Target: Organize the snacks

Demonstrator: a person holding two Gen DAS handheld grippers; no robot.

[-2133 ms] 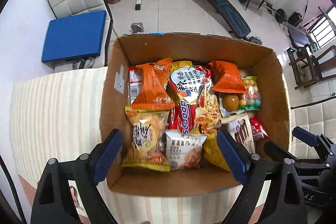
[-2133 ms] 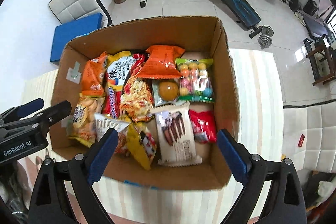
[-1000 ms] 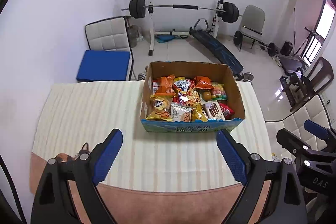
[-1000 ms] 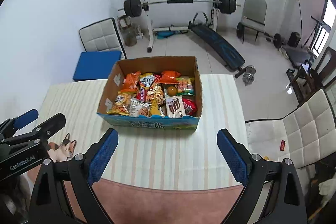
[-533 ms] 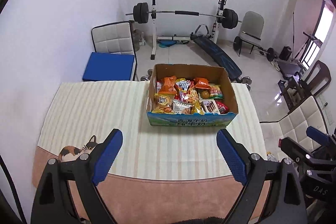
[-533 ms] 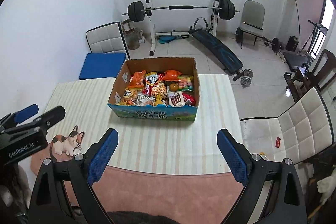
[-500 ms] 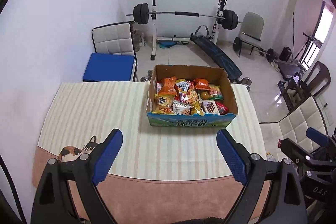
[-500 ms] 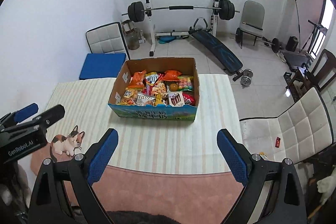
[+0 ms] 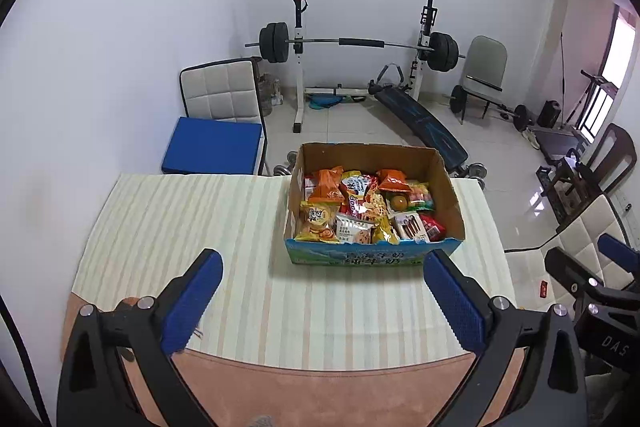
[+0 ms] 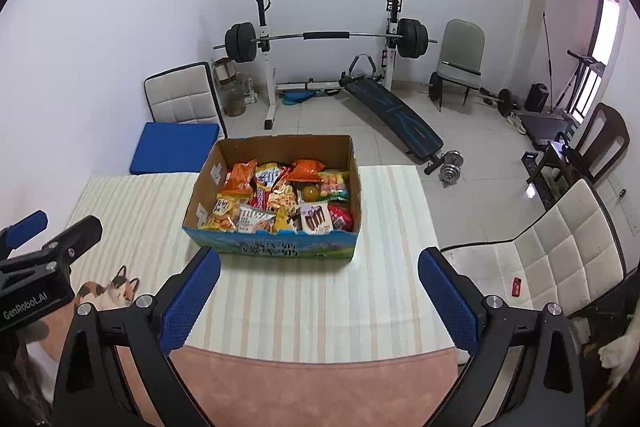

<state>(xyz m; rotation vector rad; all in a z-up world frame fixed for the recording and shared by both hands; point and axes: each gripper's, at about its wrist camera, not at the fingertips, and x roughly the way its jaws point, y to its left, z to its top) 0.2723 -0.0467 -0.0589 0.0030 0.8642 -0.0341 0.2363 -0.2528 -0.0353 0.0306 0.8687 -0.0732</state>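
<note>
The cat picture [image 10: 114, 289] on the cloth [image 10: 312, 291] shows well from the right wrist. From the left wrist it is hidden behind a finger. The left gripper [image 9: 320, 301] has black arms and bumpy blue pads [image 9: 192, 301]. Its jaws have just been opening and now stand wide apart, with nothing between them, only the striped cloth [image 9: 180, 227] below.

The box [image 9: 372, 255] is brown cardboard with a blue printed front. It sits on the cloth, well apart from both grippers. It is full of shiny snack bags [image 9: 348, 211], orange, yellow, red and white. They lie on top of each other, so many are partly hidden, and the words on them are too small to read.

The right gripper [image 10: 318, 301] has just been opening too. Its jaws are wide apart and hold nothing. In the left view only a piece of it shows at the right edge. The right view shows more of the padded white chair [image 10: 560, 259]. A small red thing [image 10: 517, 286] lies on it, too small to tell what.
</note>
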